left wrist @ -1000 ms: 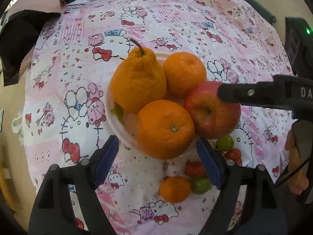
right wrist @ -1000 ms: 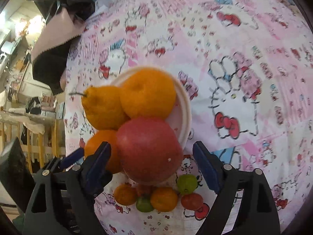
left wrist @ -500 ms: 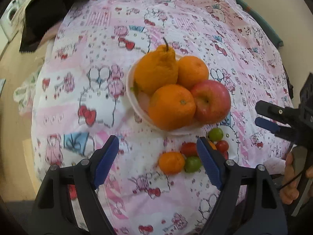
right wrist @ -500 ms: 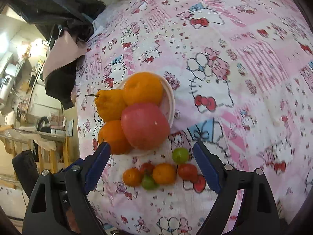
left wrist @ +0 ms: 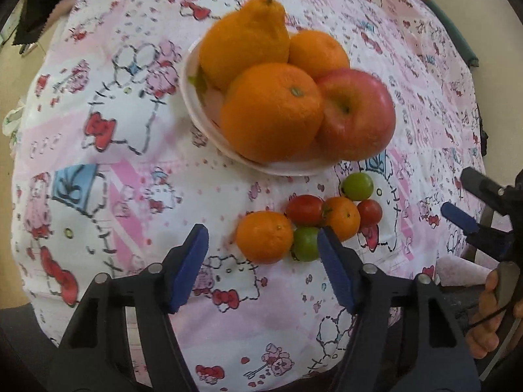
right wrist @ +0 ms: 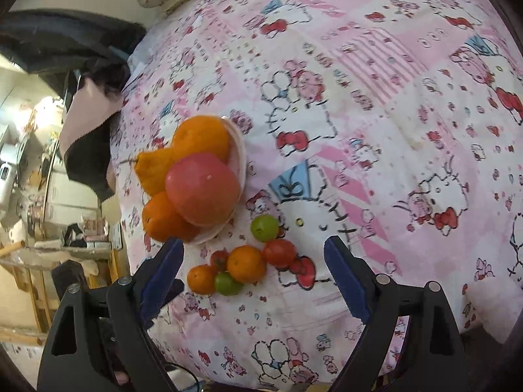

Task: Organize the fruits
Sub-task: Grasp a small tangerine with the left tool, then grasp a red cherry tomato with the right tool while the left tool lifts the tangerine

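A white bowl holds a stemmed orange citrus, two oranges and a red apple; it also shows in the right wrist view. In front of it on the cloth lie small fruits: a mandarin, a second mandarin, red tomatoes and green ones. My left gripper is open and empty just in front of the small fruits. My right gripper is open and empty, with the small fruits between its fingers in view.
A pink Hello Kitty cloth covers the round table. Dark and pink fabric hangs at the far left edge. The right gripper's fingers show at the right of the left wrist view, beside the table's edge.
Both grippers have pulled back from the bowl. The small fruits now sit close to the fingertips. Both stay open.
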The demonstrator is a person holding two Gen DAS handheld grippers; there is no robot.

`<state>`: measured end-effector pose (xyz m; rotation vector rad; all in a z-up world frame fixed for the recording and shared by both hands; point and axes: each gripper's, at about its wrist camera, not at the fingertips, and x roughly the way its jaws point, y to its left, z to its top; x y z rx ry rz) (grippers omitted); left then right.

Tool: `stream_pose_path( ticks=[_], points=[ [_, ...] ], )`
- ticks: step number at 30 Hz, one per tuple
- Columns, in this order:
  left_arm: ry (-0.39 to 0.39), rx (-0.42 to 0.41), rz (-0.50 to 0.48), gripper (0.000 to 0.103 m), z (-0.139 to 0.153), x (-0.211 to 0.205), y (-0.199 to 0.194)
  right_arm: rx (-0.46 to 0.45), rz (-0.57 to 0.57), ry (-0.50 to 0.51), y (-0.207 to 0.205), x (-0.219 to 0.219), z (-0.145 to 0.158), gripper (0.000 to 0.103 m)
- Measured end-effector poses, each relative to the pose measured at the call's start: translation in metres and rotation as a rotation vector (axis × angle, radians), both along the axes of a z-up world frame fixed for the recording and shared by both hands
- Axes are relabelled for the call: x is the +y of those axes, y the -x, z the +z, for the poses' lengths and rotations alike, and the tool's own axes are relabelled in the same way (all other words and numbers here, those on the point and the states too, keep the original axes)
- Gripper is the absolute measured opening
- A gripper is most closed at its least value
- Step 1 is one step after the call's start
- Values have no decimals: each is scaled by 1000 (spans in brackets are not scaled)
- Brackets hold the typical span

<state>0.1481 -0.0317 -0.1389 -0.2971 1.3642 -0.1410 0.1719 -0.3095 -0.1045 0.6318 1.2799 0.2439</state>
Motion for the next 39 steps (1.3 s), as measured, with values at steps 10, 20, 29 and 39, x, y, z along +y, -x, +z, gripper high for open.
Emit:
stream_pose_path(
  ticks=[10,20,29,39],
  points=[
    [-60,77,-38,49,-26,-17,-8,18,-16,22,1,-8,-7,90],
    [-51,62,-46,38,-18,-18,-5,104,64,6,-6,10,-30,73],
    [-39,-19,-1,38,17,13,11,178,161,145,-12,42,-60,55],
    [-45,-36,115,38,24,49,12,184,225,217,-15,62,-70,36]
  ],
)
